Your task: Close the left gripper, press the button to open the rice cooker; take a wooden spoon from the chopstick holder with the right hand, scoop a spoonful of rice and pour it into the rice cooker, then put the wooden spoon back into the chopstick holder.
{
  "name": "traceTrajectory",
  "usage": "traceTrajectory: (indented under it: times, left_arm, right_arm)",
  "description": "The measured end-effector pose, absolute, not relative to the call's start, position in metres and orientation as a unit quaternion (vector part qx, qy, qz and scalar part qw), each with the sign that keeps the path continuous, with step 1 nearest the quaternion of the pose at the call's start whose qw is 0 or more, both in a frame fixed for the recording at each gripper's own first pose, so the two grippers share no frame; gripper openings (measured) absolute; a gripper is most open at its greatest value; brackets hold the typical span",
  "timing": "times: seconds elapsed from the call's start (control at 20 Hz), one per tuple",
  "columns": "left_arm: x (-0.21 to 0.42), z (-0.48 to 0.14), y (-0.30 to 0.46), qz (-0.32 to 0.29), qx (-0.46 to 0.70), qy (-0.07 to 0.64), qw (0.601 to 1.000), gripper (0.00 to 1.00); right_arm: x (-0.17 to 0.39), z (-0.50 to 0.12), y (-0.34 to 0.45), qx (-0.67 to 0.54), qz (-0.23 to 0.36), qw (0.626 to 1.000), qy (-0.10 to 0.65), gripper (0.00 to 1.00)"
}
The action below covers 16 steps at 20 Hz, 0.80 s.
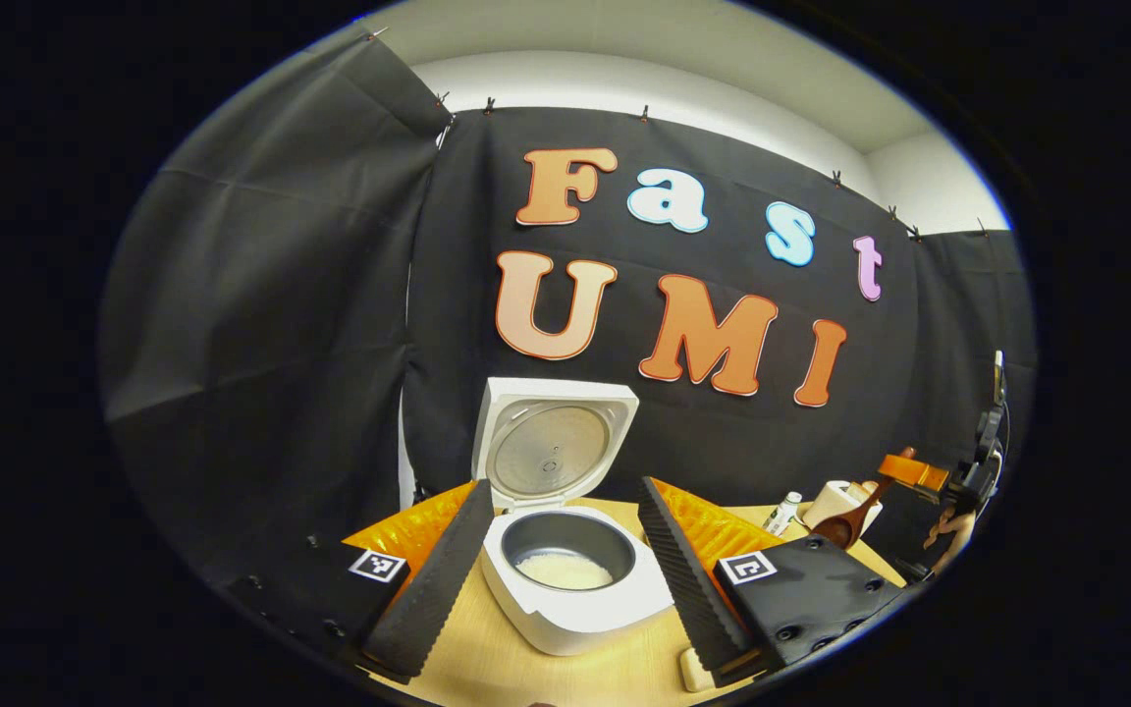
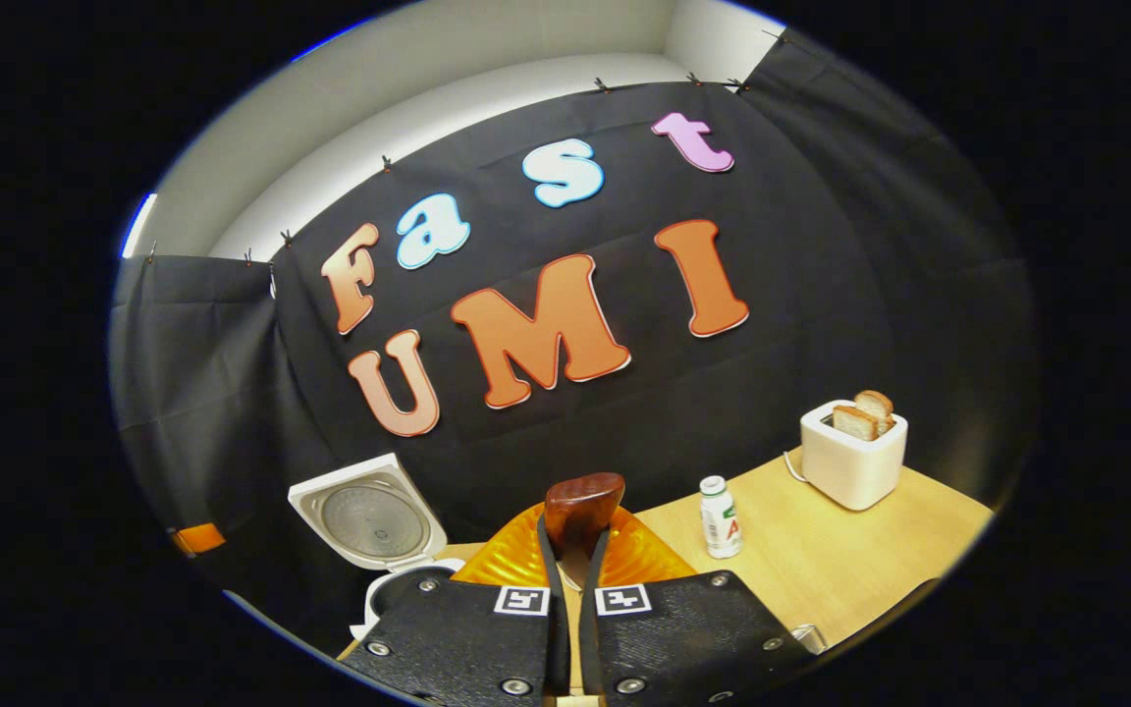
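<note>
The white rice cooker stands open on the wooden table, its lid upright and white rice in the dark pot. My left gripper is open, its fingers reaching forward on either side of the cooker without touching it. Far right, my right gripper holds the wooden spoon with the bowl hanging low. In the right gripper view, my right gripper is shut on the spoon's handle, and the brown spoon bowl sticks up past the fingertips. The open cooker sits to the left. Whether the spoon carries rice is hidden.
A white toaster with two bread slices stands at the back right of the table. A small white bottle stands between the toaster and the spoon. The toaster and bottle sit right of the cooker.
</note>
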State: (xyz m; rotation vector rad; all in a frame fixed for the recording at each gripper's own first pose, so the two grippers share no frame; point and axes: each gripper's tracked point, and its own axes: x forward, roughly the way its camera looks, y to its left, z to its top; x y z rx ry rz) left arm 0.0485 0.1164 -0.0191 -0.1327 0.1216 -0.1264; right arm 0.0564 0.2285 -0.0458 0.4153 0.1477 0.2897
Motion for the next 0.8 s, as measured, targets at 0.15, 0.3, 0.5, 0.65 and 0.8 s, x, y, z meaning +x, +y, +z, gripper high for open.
traceTrajectory:
  times: [0.15, 0.3, 0.5, 0.65, 0.8]
  left_arm:
    - [0.044, -0.015, 0.108, -0.062, -0.061, 0.058, 0.994, 1.00]
    - [0.041, -0.010, 0.100, -0.062, -0.060, 0.056, 0.995, 1.00]
    - [0.038, -0.002, 0.086, -0.065, -0.054, 0.052, 0.995, 1.00]
    - [0.034, -0.004, 0.078, -0.064, -0.046, 0.055, 0.995, 1.00]
    - [0.034, -0.006, 0.078, -0.057, -0.037, 0.061, 0.996, 1.00]
  right_arm:
    - [0.047, -0.069, 0.193, 0.205, 0.121, 0.967, 0.091, 0.03]
    - [0.041, -0.089, 0.160, 0.212, 0.095, 0.967, 0.103, 0.03]
    - [0.036, -0.122, 0.123, 0.222, 0.064, 0.965, 0.123, 0.03]
    - [0.033, -0.153, 0.108, 0.236, 0.050, 0.959, 0.147, 0.03]
    - [0.032, -0.186, 0.102, 0.240, 0.038, 0.955, 0.172, 0.03]
